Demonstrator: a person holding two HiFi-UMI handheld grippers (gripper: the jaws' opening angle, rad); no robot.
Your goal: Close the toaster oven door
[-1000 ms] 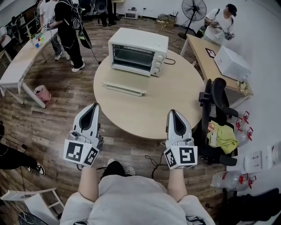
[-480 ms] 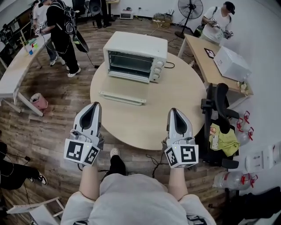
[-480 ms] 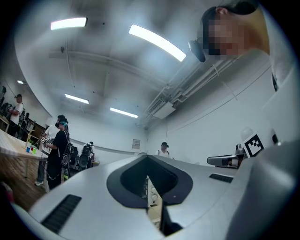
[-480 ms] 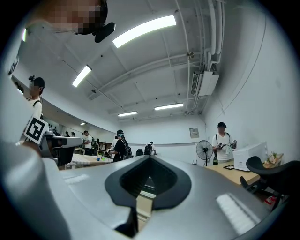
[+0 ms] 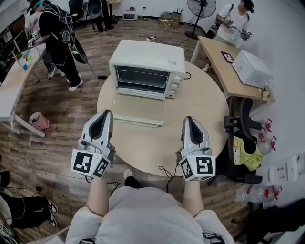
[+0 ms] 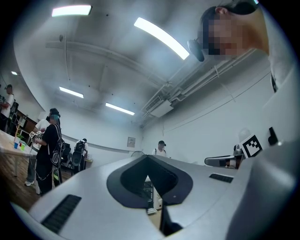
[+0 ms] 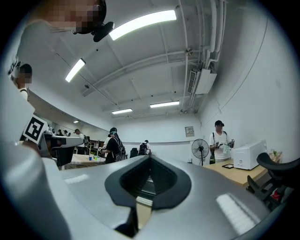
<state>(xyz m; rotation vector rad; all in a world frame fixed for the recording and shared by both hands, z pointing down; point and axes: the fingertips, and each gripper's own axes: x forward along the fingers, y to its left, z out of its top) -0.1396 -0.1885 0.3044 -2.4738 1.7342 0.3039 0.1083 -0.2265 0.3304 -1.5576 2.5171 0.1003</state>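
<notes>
The left gripper and right gripper are held empty, jaws pressed together, above the near edge of the round wooden table. Just ahead, the door of the white metal toaster oven is folded down flat. It is judged stiff, light and smooth, and best lifted from under its bar handle.

Dark plank floor, white walls; a pale round table in the middle, a desk and a standing fan far right.
</notes>
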